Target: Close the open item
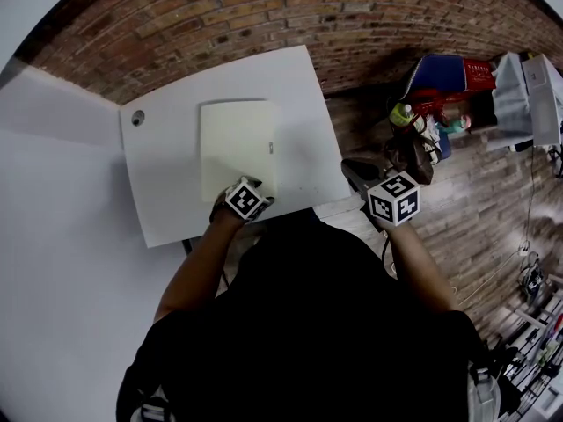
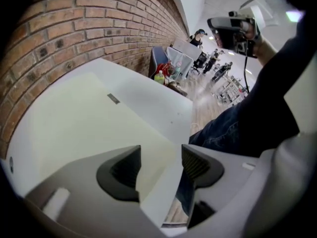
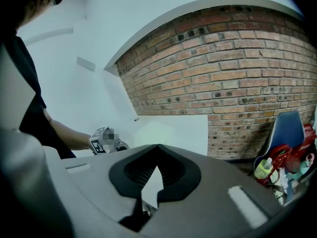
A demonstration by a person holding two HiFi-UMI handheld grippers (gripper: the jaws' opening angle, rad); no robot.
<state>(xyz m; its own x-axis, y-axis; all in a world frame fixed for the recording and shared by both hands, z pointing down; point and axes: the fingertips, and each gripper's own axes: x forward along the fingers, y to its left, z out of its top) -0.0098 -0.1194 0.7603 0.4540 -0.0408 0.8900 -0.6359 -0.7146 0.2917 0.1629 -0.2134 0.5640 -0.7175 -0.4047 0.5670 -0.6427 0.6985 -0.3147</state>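
Observation:
A pale cream folder (image 1: 236, 148) lies flat and closed on the white table (image 1: 167, 174), with a small grey tab (image 1: 272, 147) near its right edge. My left gripper (image 1: 244, 187) hovers at the folder's near edge. In the left gripper view its jaws (image 2: 161, 155) stand open, over the folder's corner (image 2: 84, 118) and the table's near edge, with the pads pressing on nothing. My right gripper (image 1: 361, 176) is held off the table's right side. Its jaws (image 3: 157, 145) are shut with the tips touching and nothing between them.
A brick wall (image 1: 220, 7) runs behind the table. A round hole (image 1: 137, 118) sits in the table's left corner. To the right, on the wood floor, stand a blue chair (image 1: 440, 70) with a red bag, a green bottle (image 1: 402, 114) and white boxes (image 1: 528, 95).

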